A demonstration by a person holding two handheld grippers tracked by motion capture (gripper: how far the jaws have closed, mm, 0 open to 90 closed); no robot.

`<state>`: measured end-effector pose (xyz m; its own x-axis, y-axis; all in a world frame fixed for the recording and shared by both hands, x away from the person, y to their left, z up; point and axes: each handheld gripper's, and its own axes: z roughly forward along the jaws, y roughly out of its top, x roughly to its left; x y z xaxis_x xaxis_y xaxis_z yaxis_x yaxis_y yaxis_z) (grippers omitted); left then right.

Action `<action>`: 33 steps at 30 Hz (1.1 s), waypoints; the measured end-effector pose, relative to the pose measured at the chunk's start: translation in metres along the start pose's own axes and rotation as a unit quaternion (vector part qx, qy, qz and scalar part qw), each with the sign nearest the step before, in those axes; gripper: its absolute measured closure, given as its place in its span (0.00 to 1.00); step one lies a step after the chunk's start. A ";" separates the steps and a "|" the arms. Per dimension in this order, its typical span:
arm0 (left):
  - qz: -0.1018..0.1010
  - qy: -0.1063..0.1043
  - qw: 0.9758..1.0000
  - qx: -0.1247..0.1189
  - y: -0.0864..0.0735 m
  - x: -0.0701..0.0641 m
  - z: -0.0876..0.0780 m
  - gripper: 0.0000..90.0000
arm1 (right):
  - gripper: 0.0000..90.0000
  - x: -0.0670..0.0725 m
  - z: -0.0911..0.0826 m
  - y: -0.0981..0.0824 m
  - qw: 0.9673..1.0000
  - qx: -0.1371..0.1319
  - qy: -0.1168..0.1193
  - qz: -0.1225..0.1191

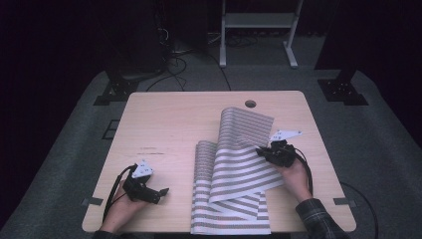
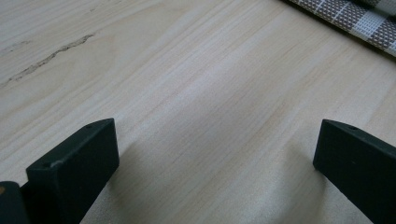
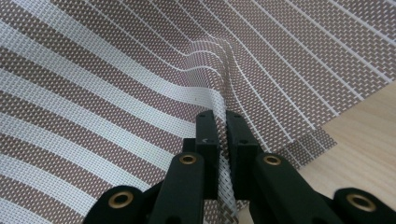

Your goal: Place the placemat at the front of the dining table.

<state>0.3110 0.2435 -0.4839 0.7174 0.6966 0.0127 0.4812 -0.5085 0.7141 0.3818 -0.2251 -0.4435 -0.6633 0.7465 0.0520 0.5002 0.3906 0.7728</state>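
Observation:
A brown-and-white striped woven mat [image 1: 234, 174] lies on the wooden table [image 1: 174, 124], folded over itself, with one part curling up toward the back. My right gripper [image 1: 263, 152] is shut on the mat's right edge and holds it lifted. In the right gripper view the two jaws pinch the striped weave [image 3: 140, 93] at the right gripper [image 3: 221, 122], and the fabric buckles just above them. My left gripper [image 1: 161, 191] rests on the table at the front left, open, with bare wood between its jaws in the left gripper view [image 2: 215, 154]. A corner of the mat [image 2: 364, 21] shows top right there.
A round cable hole [image 1: 250, 104] sits near the table's back edge. A dark scratch [image 1: 149, 149] marks the wood left of the mat. Beyond the table stand a white frame [image 1: 256, 30] and cables [image 1: 171, 59] on the grey floor.

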 end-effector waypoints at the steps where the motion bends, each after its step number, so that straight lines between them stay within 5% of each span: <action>1: 0.000 0.000 1.000 0.000 0.000 0.000 0.000 0.00 | 0.95 0.000 0.000 0.000 1.000 0.000 0.000 0.000; 33: -0.002 0.004 1.000 -0.001 0.000 -0.001 0.000 0.00 | 0.94 -0.051 0.033 0.038 0.998 0.009 -0.048 0.037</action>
<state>0.3104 0.2431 -0.4841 0.7114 0.7026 0.0146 0.4838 -0.5047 0.7150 0.4528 -0.2309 -0.4374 -0.5681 0.8217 0.0463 0.5560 0.3418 0.7576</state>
